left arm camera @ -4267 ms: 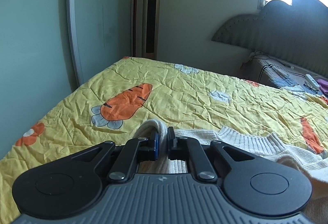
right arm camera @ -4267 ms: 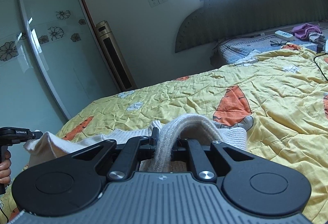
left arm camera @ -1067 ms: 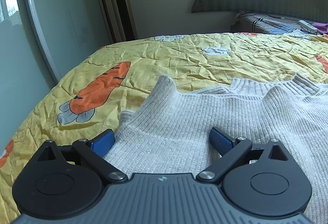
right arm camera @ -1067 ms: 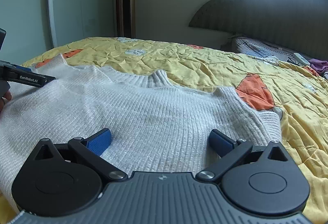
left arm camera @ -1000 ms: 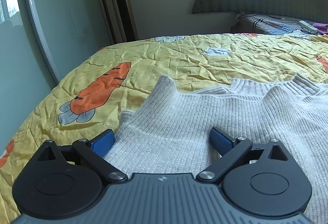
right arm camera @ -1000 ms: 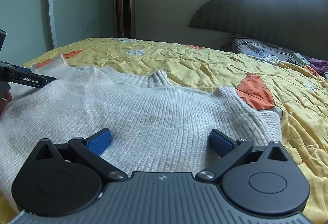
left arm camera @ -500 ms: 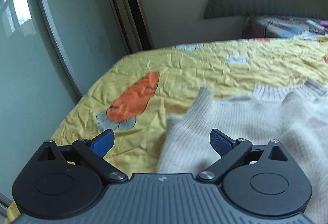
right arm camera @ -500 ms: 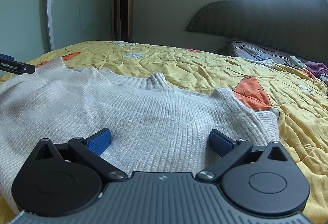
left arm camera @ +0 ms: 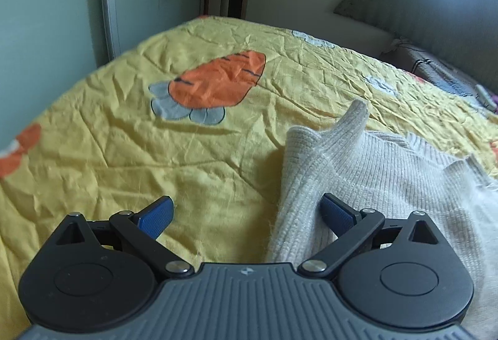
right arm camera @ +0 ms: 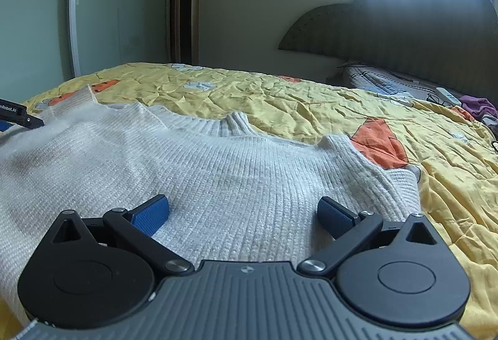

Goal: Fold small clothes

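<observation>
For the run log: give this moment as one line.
left gripper: open, at sweater edge | right gripper: open, over sweater | sweater: spread on quilt, unfolded

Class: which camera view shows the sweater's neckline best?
The right wrist view: the sweater lies spread flat there, its ribbed neckline central and sharp. The left wrist view shows mainly one rumpled edge, with the collar only at the frame's side.
</observation>
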Tool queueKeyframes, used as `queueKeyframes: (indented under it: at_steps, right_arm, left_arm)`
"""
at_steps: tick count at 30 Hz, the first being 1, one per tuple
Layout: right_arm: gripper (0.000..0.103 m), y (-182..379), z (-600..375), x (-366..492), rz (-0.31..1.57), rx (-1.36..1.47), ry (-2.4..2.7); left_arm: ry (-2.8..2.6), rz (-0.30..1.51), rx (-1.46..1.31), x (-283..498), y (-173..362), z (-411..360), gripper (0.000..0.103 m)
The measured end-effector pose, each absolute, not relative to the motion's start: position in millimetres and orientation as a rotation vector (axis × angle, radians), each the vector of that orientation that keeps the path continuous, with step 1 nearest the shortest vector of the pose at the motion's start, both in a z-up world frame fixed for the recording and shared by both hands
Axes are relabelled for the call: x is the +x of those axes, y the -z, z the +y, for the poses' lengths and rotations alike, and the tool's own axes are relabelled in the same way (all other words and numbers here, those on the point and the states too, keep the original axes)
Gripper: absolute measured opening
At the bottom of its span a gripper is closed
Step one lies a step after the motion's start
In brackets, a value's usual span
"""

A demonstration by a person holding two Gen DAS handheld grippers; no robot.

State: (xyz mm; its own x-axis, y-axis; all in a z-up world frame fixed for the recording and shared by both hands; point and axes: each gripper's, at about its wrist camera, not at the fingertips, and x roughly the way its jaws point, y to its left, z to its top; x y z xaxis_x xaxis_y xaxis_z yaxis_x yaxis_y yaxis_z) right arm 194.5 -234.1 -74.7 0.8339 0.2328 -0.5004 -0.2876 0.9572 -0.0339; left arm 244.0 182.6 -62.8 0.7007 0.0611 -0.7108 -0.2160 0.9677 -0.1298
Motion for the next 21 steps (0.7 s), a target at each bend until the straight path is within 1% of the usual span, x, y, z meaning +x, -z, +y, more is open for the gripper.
queueKeyframes:
  at_steps: [3,5,9,16,18,21]
  right_arm:
    - [0.103,66.1,-220.9,178.4,0.512,-0.129,-0.184]
    - [0.103,58.5,-201.9,158.4,0.475,-0.171,-0.236]
    - [0.103,47.7,-136.9,103.7,0.346,-0.393,-0.407]
    - [0.102,69.7,-42.0,42.8,0.189,-0.794,-0.535]
    - [0.102,79.5,-23.8,38.6,0.186,-0.872,-0.52]
    - [0.101,88.2,-4.6,40.9,0.191,-0.928,-0.489]
  left_arm:
    - [-0.081,0.82,-0.277,243.5,56.7,194.6,0.1]
    - [-0.014,0.844,-0.307,245.9,54.2,200.0,0.1]
    - [0.073,0.87,-0.355,252.0,52.5,204.2,0.1]
    - [0.211,0.921,-0.428,272.8,52.0,201.9,0.1]
    - [0.216,0.954,-0.447,283.2,54.8,200.4,0.1]
    - [0.22,0.956,-0.483,294.1,56.7,200.4,0.1]
